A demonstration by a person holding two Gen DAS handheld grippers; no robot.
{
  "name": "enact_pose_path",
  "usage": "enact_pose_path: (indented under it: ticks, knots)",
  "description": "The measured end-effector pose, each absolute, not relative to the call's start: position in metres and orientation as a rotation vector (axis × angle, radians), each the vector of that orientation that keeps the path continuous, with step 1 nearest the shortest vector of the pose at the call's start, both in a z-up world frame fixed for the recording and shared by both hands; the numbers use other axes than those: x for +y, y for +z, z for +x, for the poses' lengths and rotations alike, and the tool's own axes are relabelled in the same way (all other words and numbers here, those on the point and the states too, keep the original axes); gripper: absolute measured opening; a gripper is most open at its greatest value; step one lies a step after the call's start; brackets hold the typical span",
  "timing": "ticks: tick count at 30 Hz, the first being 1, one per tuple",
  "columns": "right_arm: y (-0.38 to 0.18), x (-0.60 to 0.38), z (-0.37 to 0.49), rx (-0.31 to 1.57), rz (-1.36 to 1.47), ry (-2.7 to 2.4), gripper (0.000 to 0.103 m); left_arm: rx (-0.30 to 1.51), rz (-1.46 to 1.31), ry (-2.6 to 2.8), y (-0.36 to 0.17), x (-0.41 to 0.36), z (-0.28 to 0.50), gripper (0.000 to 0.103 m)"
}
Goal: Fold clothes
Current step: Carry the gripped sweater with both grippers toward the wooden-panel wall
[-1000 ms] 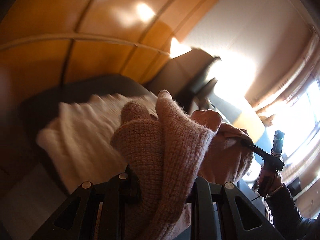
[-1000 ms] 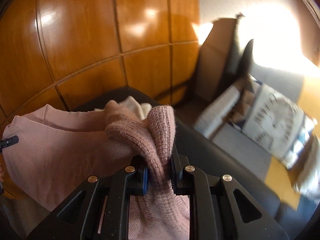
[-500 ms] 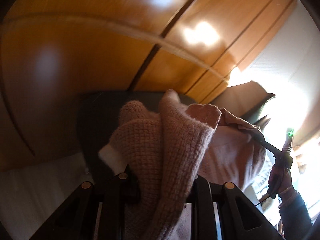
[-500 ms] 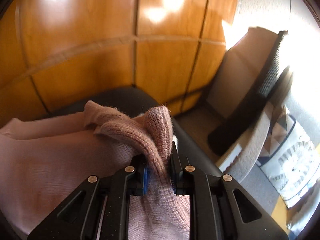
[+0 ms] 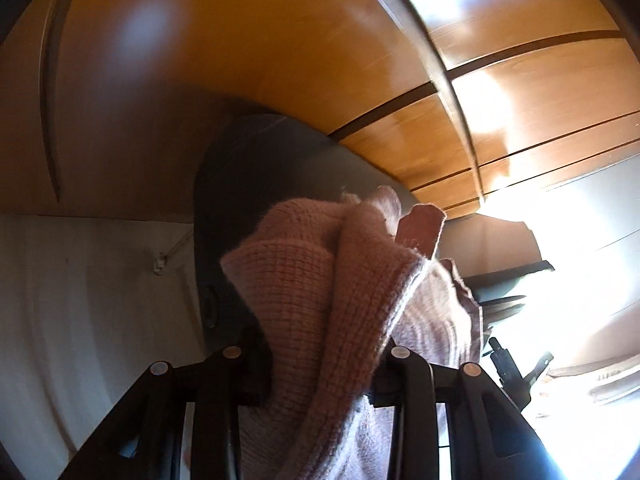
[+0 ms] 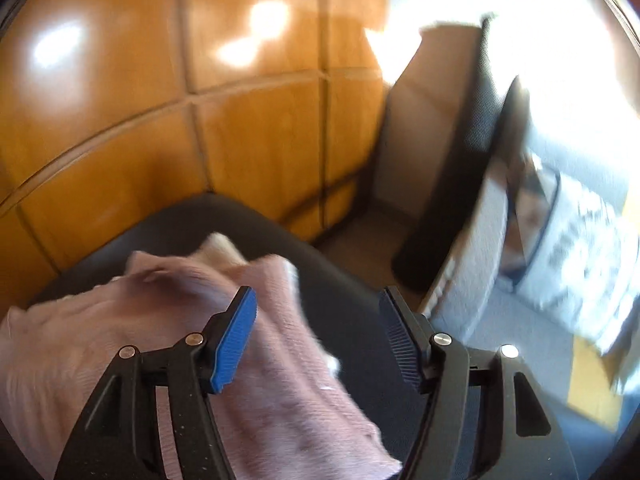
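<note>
Pink knit sweater (image 5: 320, 300) bunched in opening left tool (image 5: 316, 364), pads hidden, right tool (image 6: 316, 336) opening, empty.

Fuzzy pink knit sweater (image 5: 320, 300), glossy wood panelling (image 6: 120, 80), matt dark table (image 6: 340, 288).

Right tool (image 6: 316, 336) jaws opening; blurred pink sweater (image 6: 132, 344) seemingly free.
</note>
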State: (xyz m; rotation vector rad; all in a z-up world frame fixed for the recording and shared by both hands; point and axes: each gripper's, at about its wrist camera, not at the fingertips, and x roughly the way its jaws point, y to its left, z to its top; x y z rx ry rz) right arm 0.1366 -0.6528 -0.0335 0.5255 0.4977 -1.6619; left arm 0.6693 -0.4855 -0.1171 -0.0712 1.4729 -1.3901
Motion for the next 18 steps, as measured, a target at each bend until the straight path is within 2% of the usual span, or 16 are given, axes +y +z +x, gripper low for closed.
enact_pose_path:
  ticks: [3,7,10,15,18]
  knots:
    - [-0.033,-0.651,0.173,0.499,0.455,-1.464,0.067,1.463,-0.068,-1.410,-0.113,-0.489,0.666,0.034]
    - [-0.057,-0.685,0.201,0.583,0.587,-1.144,0.067,1.446,-0.047,-1.427,-0.111,-0.490,0.661,0.034]
    - [-0.076,-0.709,0.195,0.695,0.633,-1.219,0.067,1.462,-0.041,-1.412,-0.116,-0.485,0.667,0.034]
    - [-0.072,-0.720,0.127,0.537,0.766,-1.413,0.067,1.439,-0.072,-1.420,-0.103,-0.468,0.684,0.034]
    - [-0.073,-0.717,0.117,0.598,0.763,-1.499,0.067,1.355,-0.059,-1.422,-0.086,-0.467,0.686,0.034]
